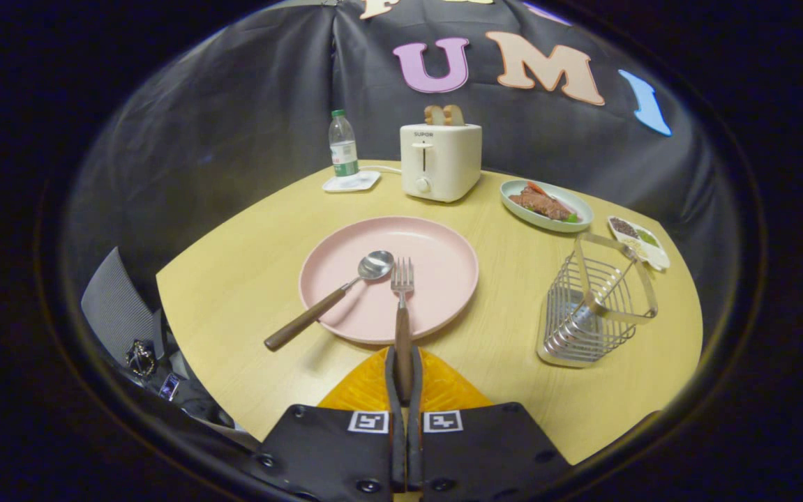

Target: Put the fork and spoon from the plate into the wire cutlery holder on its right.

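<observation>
Cutlery lies on the pink plate (436, 279) at the middle of the round wooden worktop (248, 279): the spoon (328, 300) has its bowl on the plate and its wooden handle slanting out over the rim onto the worktop, and the fork (402, 307) has its tines on the plate with its wooden handle running back over the near rim. The hand-held gripper (403, 380) is closed almost fully, both fingers pressing on the end of the fork's handle, which is partly hidden between them. To the plate's right, well apart from it, stands the wire cutlery holder (593, 307), tilted in this view; whether anything is in it is hard to tell through the wires. Beyond the plate a white toaster (439, 162) holds two slices of bread (444, 115) in its slots. Left of it a plastic bottle (342, 144) stands on a small white tray (352, 183). Right of the toaster an oval dish (575, 216) carries food, and a smaller dish (642, 242) past the holder carries bits too small to identify.
</observation>
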The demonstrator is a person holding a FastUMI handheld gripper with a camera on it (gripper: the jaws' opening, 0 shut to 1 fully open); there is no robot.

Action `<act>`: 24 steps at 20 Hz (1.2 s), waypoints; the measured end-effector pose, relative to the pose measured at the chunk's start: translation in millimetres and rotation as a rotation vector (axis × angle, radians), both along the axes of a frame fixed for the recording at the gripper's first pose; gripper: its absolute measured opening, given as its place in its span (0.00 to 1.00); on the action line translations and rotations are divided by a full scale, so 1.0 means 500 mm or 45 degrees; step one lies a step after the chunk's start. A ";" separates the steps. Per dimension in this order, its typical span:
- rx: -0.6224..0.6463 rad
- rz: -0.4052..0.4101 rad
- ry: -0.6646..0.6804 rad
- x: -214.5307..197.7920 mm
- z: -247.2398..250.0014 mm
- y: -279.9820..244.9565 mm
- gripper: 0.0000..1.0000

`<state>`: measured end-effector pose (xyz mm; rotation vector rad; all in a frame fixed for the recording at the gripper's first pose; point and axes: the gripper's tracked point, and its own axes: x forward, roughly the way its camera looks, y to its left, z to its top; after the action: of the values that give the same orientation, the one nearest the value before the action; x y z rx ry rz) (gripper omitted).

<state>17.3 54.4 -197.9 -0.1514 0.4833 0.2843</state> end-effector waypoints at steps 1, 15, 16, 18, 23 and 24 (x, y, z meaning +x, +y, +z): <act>-0.004 -0.009 -0.007 -0.003 0.005 -0.007 0.04; 0.103 -0.193 -0.061 -0.019 0.167 -0.128 0.04; 0.101 -0.202 -0.069 -0.023 0.184 -0.141 0.04; 0.080 -0.218 -0.089 -0.028 0.215 -0.168 0.04; 0.026 -0.259 -0.071 -0.052 0.258 -0.248 0.04; 0.013 -0.272 -0.057 -0.055 0.261 -0.264 0.04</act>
<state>-10.2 -77.5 -67.5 -0.0950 0.4497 0.0742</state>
